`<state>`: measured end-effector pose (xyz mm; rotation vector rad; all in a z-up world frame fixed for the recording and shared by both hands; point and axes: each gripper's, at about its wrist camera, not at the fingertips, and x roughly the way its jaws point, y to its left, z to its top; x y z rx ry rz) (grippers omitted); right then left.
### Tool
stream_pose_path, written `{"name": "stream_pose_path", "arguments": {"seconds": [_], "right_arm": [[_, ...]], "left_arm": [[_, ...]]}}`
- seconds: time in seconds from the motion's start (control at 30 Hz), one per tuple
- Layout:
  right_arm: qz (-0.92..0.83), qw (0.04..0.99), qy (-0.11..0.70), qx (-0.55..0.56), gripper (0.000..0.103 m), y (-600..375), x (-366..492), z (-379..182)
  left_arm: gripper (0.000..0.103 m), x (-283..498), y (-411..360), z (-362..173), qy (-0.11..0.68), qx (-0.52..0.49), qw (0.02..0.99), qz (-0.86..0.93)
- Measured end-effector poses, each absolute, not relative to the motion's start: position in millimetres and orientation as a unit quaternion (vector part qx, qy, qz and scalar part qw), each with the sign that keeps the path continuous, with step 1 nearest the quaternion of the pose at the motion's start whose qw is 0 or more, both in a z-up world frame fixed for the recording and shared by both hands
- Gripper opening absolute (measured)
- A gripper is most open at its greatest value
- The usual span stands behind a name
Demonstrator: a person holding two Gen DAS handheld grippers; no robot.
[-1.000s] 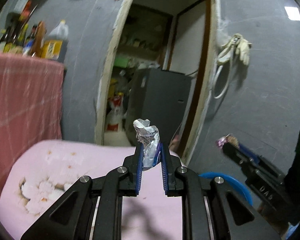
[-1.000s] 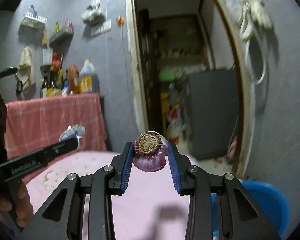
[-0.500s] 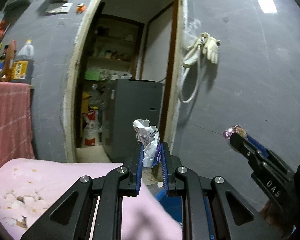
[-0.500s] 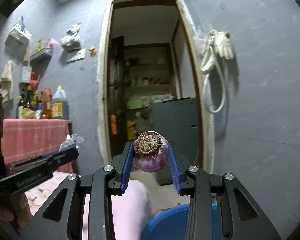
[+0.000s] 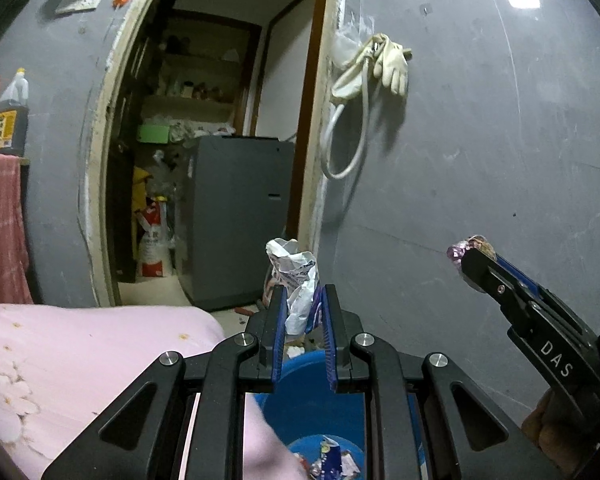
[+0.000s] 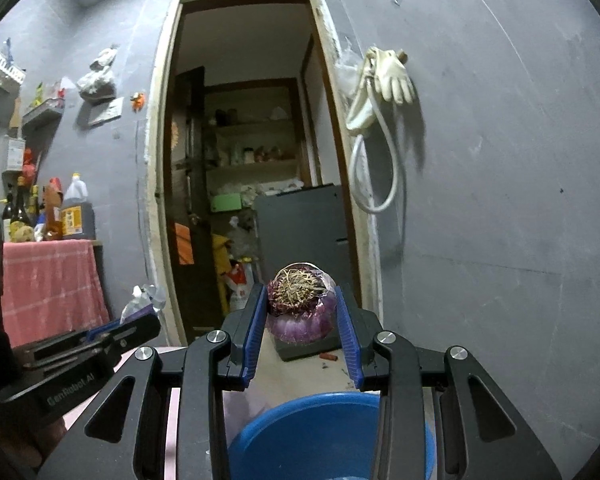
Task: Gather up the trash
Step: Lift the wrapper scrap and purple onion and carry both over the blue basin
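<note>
My left gripper (image 5: 302, 300) is shut on a crumpled white wrapper (image 5: 296, 276) that sticks up between its blue pads. Below it, past the edge of a pink cloth, a blue bucket (image 5: 300, 396) holds some scraps of trash. My right gripper (image 6: 301, 300) is shut on a piece of purple onion (image 6: 301, 304) with dry roots on top. The blue bucket (image 6: 324, 432) lies right under its fingers. In the left wrist view the right gripper (image 5: 476, 256) reaches in from the right. In the right wrist view the left gripper (image 6: 140, 312) enters from the left.
A pink flowered cloth (image 5: 80, 352) covers a surface at the lower left. Ahead is a grey wall with an open doorway (image 6: 252, 168) to a storeroom holding a grey appliance (image 5: 236, 220). Gloves and a hose (image 6: 380, 92) hang right of the doorway. Bottles (image 6: 72, 216) stand above a red cloth.
Both grippers have swung right, off the pink cloth toward the wall. The blue bucket now lies beneath both. Each grip is unchanged.
</note>
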<state>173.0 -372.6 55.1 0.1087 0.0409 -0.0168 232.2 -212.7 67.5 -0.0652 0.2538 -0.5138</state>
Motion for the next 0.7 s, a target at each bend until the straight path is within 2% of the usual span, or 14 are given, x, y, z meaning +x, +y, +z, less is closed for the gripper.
{"name": "stream_pose_path", "arguments": {"seconds": [0.7], "right_arm": [[-0.019,0.984,0.146,0.097,0.032,-394.4,207.8,19.9]], "left_arm": [[0.014,265.3,-233.6,34.6,0.227,-0.048,0.935,-0.27]]}}
